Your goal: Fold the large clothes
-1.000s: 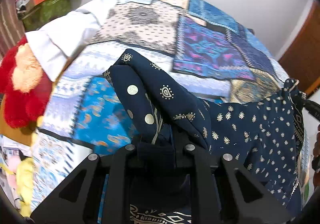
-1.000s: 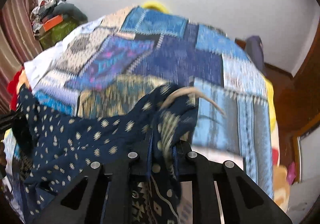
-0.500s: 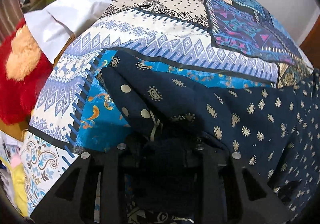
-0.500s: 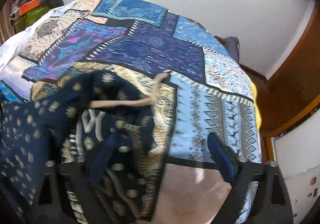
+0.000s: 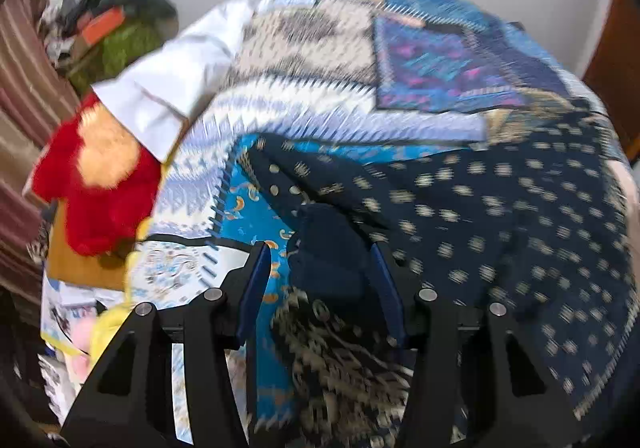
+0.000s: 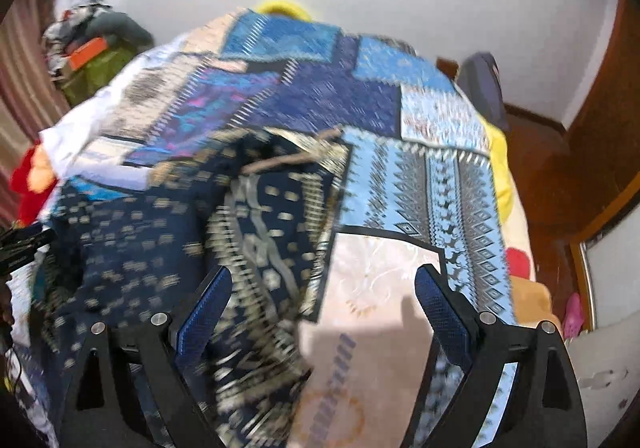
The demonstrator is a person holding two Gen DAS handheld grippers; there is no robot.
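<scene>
Lying spread over the patchwork bedspread (image 5: 304, 96), the navy garment (image 5: 500, 216) with pale dots stretches from just ahead of the left gripper (image 5: 318, 268) away to its right. The left gripper's jaws are opening; a dark fold of the garment sits between the blue pads (image 5: 256, 280), closer to the right-hand one, and blur keeps me from telling whether it touches that pad. Below that fold, a patterned border of the same cloth runs back under the gripper. Off to the left gripper's left, a red and orange plush toy (image 5: 96, 184) leans at the bed's edge, with a white cloth (image 5: 172, 92) beyond it.

From the right wrist view, the right gripper (image 6: 320, 300) has its jaws spread wide and grips nothing. The garment (image 6: 160, 232) lies ahead and to its left, its patterned hem (image 6: 264, 248) falling just inside the left finger (image 6: 204, 308), while pale bedspread (image 6: 420, 184) shows under the rest of the gap. A pale cord (image 6: 296, 156) lies on the garment's far edge, straight ahead. Both views are smeared by motion blur.
</scene>
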